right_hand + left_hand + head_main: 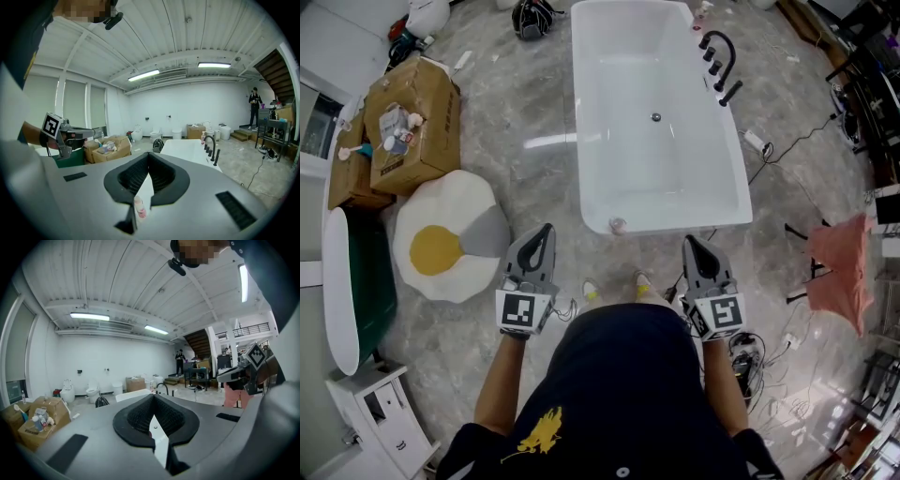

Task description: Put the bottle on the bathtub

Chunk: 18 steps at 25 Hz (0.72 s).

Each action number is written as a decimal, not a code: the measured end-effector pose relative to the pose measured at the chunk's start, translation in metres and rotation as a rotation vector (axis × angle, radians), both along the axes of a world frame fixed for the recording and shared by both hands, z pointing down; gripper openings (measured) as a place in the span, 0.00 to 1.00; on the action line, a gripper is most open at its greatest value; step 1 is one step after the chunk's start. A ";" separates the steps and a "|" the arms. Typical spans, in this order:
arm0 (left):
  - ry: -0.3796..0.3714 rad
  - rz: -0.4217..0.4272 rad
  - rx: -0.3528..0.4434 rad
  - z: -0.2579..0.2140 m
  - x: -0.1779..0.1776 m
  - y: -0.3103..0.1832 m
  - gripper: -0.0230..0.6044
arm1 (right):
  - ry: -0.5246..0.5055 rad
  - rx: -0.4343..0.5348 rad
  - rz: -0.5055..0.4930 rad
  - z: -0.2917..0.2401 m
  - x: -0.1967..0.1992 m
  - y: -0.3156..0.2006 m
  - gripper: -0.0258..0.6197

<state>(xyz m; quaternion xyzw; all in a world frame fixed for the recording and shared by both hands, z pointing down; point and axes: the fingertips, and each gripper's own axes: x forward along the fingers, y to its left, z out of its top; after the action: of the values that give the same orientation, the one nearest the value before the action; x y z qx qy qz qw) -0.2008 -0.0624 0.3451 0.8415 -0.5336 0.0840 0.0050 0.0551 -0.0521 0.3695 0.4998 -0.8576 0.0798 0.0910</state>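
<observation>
Bright even light from ceiling tubes [89, 316]; glare streak on floor [548, 142]; fisheye-bent edges, dark corners

The floor [516, 112] is grey, polished stone with a marble pattern. A white bathtub [656, 159] stands on it in the middle. To the left stand two cardboard boxes [412, 122], touching each other, and near them lies a cushion [450, 239] shaped like a fried egg. A black bag [532, 17] lies near the far end of the bathtub. On the right, a white power strip [755, 141] and thin cables [797, 141] run over the floor. A white cabinet [389, 417] stands at the lower left.
</observation>
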 end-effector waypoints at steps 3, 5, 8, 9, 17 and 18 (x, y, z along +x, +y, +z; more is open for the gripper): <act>0.005 0.000 -0.004 0.000 -0.002 0.001 0.07 | 0.011 0.016 -0.008 -0.002 -0.003 0.000 0.04; 0.009 -0.002 -0.008 0.000 -0.002 0.002 0.07 | 0.021 0.007 -0.009 0.000 -0.004 0.000 0.04; 0.010 0.004 -0.007 0.001 -0.002 0.005 0.07 | 0.031 0.012 -0.017 0.000 -0.007 0.002 0.04; 0.010 0.008 -0.005 0.001 -0.001 0.006 0.07 | 0.031 0.016 -0.018 0.000 -0.007 0.003 0.04; 0.012 0.024 -0.010 0.006 0.003 0.009 0.07 | 0.025 -0.001 0.016 0.003 -0.001 0.010 0.04; 0.014 0.027 -0.011 0.006 0.004 0.010 0.07 | 0.026 -0.001 0.022 0.003 0.000 0.010 0.04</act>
<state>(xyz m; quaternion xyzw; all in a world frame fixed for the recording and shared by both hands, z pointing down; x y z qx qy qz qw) -0.1971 -0.0527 0.3511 0.8492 -0.5217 0.0810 0.0124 0.0551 -0.0418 0.3726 0.5100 -0.8508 0.0750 0.1016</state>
